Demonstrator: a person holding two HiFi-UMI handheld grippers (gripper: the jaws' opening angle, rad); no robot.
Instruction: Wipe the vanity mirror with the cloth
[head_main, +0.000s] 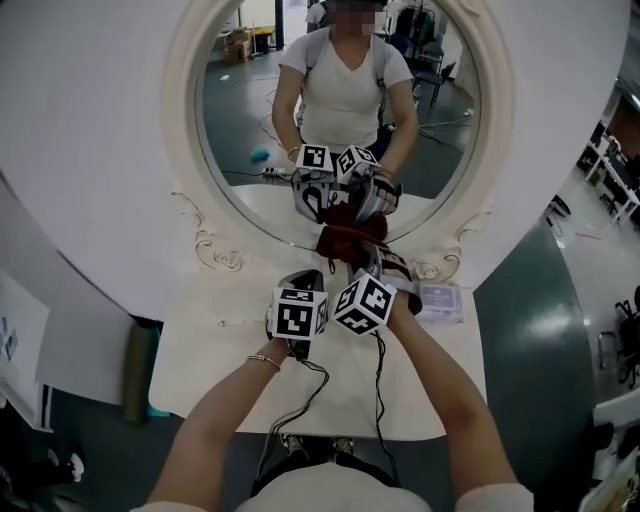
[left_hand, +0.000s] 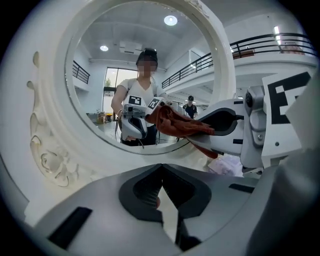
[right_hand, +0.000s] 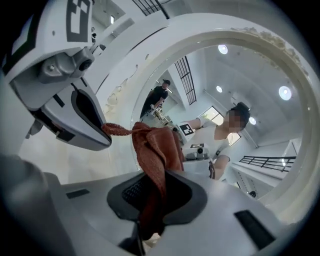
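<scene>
The oval vanity mirror (head_main: 240, 130) in its cream carved frame (head_main: 190, 100) stands upright at the back of a white table (head_main: 210, 350). A dark red cloth (head_main: 345, 240) is bunched against the lower rim of the glass. My right gripper (head_main: 365, 255) is shut on that cloth (right_hand: 155, 160), which rises from between its jaws. My left gripper (head_main: 305, 280) sits just left of it, apart from the glass. In the left gripper view, the left gripper (left_hand: 161, 187) has its jaws together with nothing in them. The cloth (left_hand: 175, 124) shows there at the right gripper (left_hand: 220, 130). The mirror reflects both grippers and the person.
A clear packet (head_main: 440, 300) lies on the table right of my right gripper. A dark green object (head_main: 138, 370) stands beside the table's left edge. Cables hang from the grippers over the front edge. Grey-green floor lies to the right.
</scene>
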